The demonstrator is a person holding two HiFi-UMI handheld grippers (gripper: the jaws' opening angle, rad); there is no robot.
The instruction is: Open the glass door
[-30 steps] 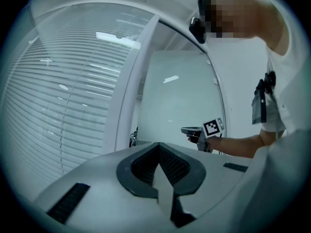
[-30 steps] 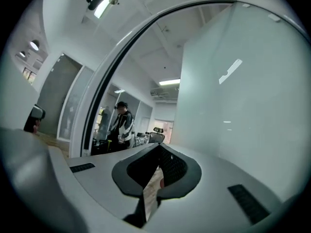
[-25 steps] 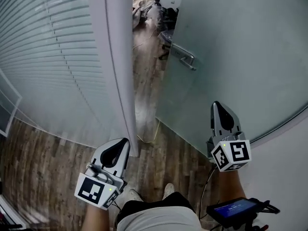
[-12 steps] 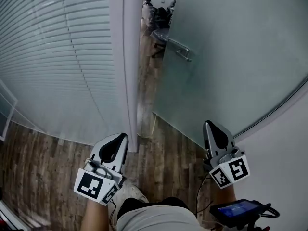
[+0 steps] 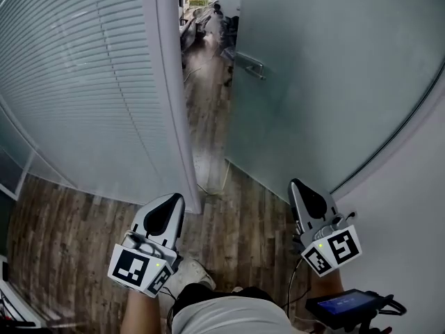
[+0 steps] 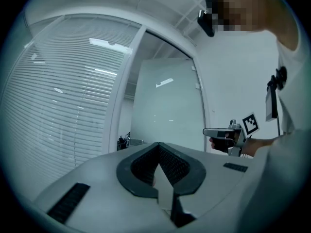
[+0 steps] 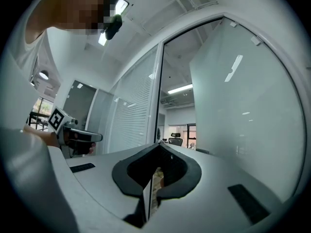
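The frosted glass door (image 5: 320, 82) stands ajar, swung away from me, with its metal lever handle (image 5: 249, 65) near the free edge. A narrow gap separates it from the white door post (image 5: 170, 96). My left gripper (image 5: 165, 211) hovers low in front of the post, shut and empty. Just short of the door's lower edge, my right gripper (image 5: 306, 197) is likewise shut with nothing in it and does not touch the glass. In the left gripper view the jaws (image 6: 159, 147) point at the door (image 6: 165, 110). In the right gripper view the jaws (image 7: 158, 149) point into the gap.
A glass wall with lowered blinds (image 5: 76, 82) fills the left. A white wall (image 5: 410, 186) closes the right. Office chairs and clutter (image 5: 208, 19) stand beyond the gap. My shoe (image 5: 191, 277) and a small screen device (image 5: 341, 305) lie below on the wood floor (image 5: 243, 221).
Both grippers have sunk lower in the head view and drawn back from the door, the right one most. The door and handle now sit farther up the picture.
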